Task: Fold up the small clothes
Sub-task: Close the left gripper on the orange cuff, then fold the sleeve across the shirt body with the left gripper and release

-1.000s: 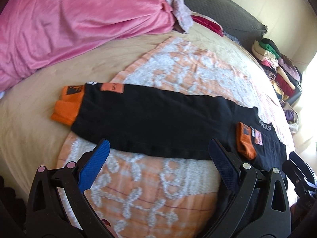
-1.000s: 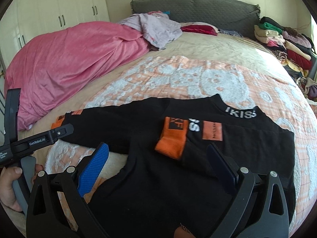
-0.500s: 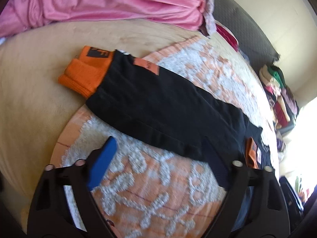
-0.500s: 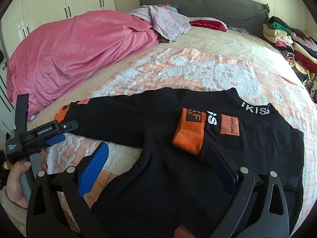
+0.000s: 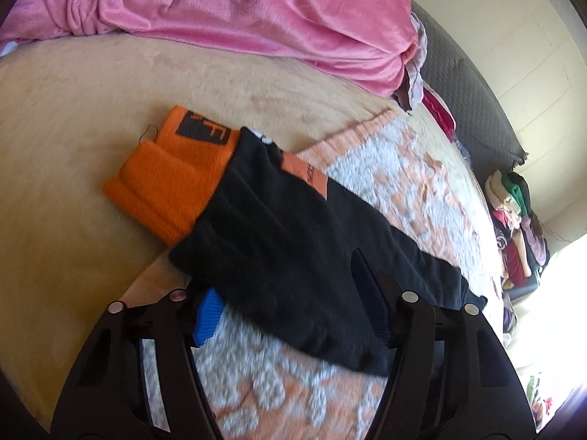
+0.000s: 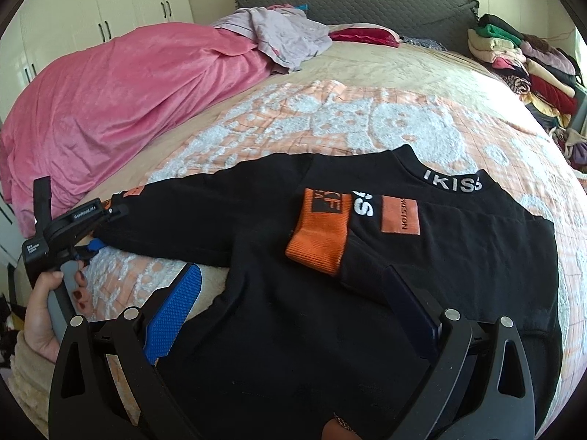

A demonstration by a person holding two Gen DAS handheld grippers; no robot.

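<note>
I see the black top [image 6: 330, 275] spread flat on the bed [image 6: 385, 73], over a peach quilt [image 6: 348, 121]. One sleeve is folded across the chest, its orange cuff [image 6: 319, 234] below the collar. My left gripper [image 5: 293, 311] has its jaws apart, astride the outstretched sleeve [image 5: 293, 234] near its orange cuff [image 5: 172, 183]. My right gripper [image 6: 297, 304] hovers over the body, jaws apart, gripping nothing. A pink blanket [image 6: 121, 95] lies beyond
</note>
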